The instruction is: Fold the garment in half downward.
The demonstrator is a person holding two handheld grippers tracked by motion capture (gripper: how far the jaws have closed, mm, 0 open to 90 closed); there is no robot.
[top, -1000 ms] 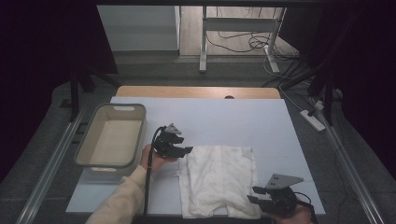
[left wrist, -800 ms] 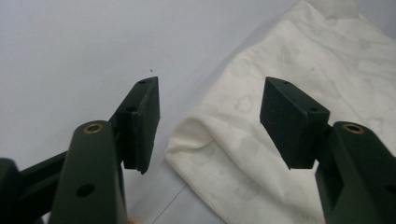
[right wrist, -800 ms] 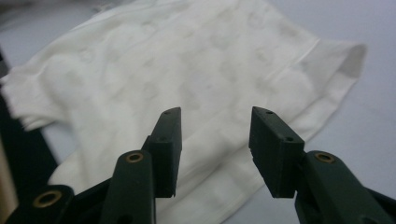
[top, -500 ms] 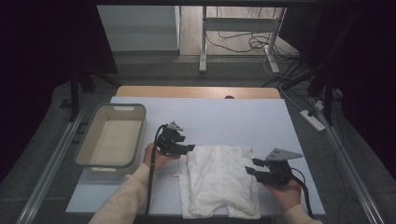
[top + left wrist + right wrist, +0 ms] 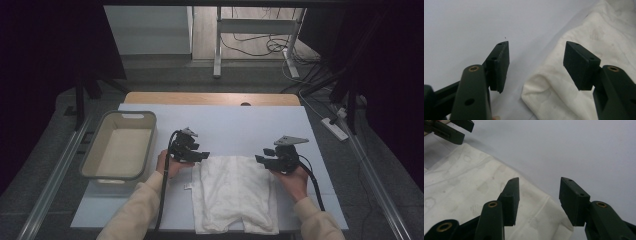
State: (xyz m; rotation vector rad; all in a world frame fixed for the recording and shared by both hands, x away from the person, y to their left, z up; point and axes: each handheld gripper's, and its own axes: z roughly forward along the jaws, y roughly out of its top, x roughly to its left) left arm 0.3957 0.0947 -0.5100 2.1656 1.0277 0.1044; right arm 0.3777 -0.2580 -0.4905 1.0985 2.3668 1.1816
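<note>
Cloth (image 5: 234, 192) at lower centre of high view: soft white fabric, matt, faintly printed, creased, hemmed edges. Bench (image 5: 235, 125): smooth pale matt sheet; bare wood strip at its far edge. Bin (image 5: 120, 150) at left: beige plastic, smooth, slight sheen. Left tool (image 5: 536, 67): dark matt plastic jaws, flat pads, brass-coloured rivets, open. Right tool (image 5: 537, 200): same dark matt plastic, brass-coloured rivets, open; grey matt plate on top in high view. Sleeves at bottom: pale knit cloth.
</note>
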